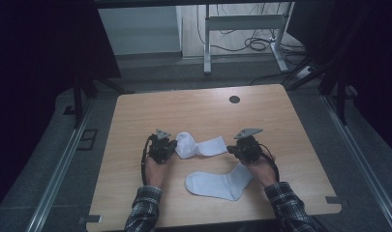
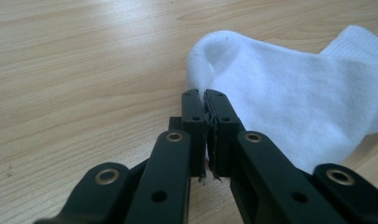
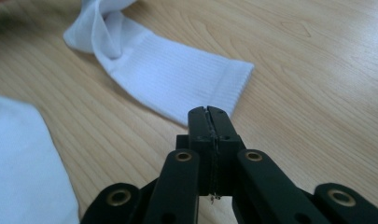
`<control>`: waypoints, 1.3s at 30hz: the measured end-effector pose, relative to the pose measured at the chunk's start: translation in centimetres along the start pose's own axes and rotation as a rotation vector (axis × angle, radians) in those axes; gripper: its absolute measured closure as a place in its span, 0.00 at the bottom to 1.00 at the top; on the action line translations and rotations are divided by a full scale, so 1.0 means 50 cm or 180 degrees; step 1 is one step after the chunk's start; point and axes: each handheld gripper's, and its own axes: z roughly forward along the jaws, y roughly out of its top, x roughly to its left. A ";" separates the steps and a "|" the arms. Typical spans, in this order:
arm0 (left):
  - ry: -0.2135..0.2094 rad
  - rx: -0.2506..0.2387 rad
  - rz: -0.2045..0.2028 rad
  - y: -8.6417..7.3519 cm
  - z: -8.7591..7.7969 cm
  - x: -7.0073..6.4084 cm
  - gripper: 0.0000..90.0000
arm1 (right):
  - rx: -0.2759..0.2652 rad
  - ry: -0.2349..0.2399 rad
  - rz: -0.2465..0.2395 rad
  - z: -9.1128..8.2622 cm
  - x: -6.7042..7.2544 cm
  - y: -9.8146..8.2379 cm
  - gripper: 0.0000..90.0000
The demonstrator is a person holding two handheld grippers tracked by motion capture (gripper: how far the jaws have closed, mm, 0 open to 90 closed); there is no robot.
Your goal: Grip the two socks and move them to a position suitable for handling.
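A: Where's the folded sock [image 1: 199, 146]?
B: Mid-counter [image 1: 135, 116], beyond the flat sock [image 1: 218, 184]. Left claw [image 2: 206, 99] clenched on its toe edge, right claw [image 3: 209, 113] clenched on its cuff edge. Bare wood beyond.

Beyond the left gripper [image 2: 206, 105], the sock [image 2: 289, 88] runs off the right edge. Whether the right gripper [image 3: 208, 114] pinches the cuff [image 3: 224, 93] is hidden behind its tips. A second sock [image 3: 18, 163], left of it, is blurred and cut off.
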 end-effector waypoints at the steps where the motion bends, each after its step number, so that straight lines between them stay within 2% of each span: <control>1: 0.0009 0.0004 0.0004 0.000 -0.001 0.000 0.96 | -0.0033 0.0025 0.0031 0.003 -0.002 0.002 0.92; 3: 0.0018 0.0023 0.0002 -0.003 0.000 0.001 0.96 | -0.0029 0.0027 0.0040 0.014 -0.004 0.004 0.84; 5: 0.0037 0.0033 -0.0003 -0.006 0.002 0.003 0.94 | 0.0002 -0.0045 0.0005 0.030 -0.005 0.005 0.77; 8: 0.0066 0.0026 -0.0014 -0.009 0.004 0.006 0.84 | 0.0024 -0.0074 0.0008 0.053 -0.012 0.004 0.72; 12: 0.0155 0.0063 0.0003 -0.011 0.012 0.008 0.69 | 0.0076 -0.0083 -0.0030 0.075 -0.014 0.001 0.72; 14: 0.0164 0.0090 0.0003 -0.013 0.017 0.008 0.69 | 0.0059 -0.0038 -0.0009 0.080 -0.014 -0.001 0.81; 15: 0.0170 0.0116 0.0008 -0.014 0.019 0.008 0.69 | 0.0066 0.0011 0.0017 0.080 -0.011 -0.001 0.89; 16: 0.0163 0.0109 0.0008 -0.014 0.019 0.008 0.69 | 0.0066 0.0011 0.0017 0.080 -0.011 -0.001 0.89; 18: 0.0104 0.0112 0.0014 -0.014 0.019 0.008 0.75 | 0.0085 0.0012 0.0055 0.080 -0.008 -0.001 0.92; 21: -0.0049 0.0119 -0.0050 -0.016 0.017 0.009 0.94 | 0.0111 0.0019 0.0094 0.077 -0.007 -0.001 0.92; 23: -0.0022 0.0110 -0.0020 -0.018 0.015 0.006 0.96 | 0.0126 0.0028 0.0086 0.070 -0.004 -0.002 0.92; 27: -0.0006 0.0014 -0.0010 -0.020 -0.001 0.003 0.97 | 0.0103 0.0079 0.0105 0.039 0.003 -0.002 0.91; 28: -0.0016 -0.0033 -0.0012 -0.019 -0.009 0.001 0.97 | 0.0067 0.0084 0.0089 0.014 0.007 0.003 0.91; 29: -0.0028 -0.0081 -0.0011 -0.016 -0.019 -0.001 0.97 | 0.0053 0.0093 0.0086 0.000 0.009 0.006 0.91; 30: -0.0049 -0.0123 0.0004 -0.012 -0.029 -0.004 0.97 | 0.0053 0.0093 0.0086 0.000 0.009 0.006 0.91; 32: -0.0079 -0.0220 0.0056 -0.001 -0.054 -0.014 0.97 | 0.0031 0.0119 0.0124 -0.032 0.016 0.014 0.91; 34: -0.0123 -0.0311 0.0092 0.013 -0.081 -0.025 0.97 | 0.0028 0.0126 0.0141 -0.068 0.024 0.030 0.91; 37: -0.0182 -0.0425 0.0121 0.037 -0.116 -0.039 0.97 | 0.0071 0.0133 0.0210 -0.104 0.020 0.057 0.90; 39: -0.0131 -0.0455 0.0141 0.049 -0.126 -0.044 0.97 | 0.0020 0.0127 0.0256 -0.120 0.007 0.078 0.89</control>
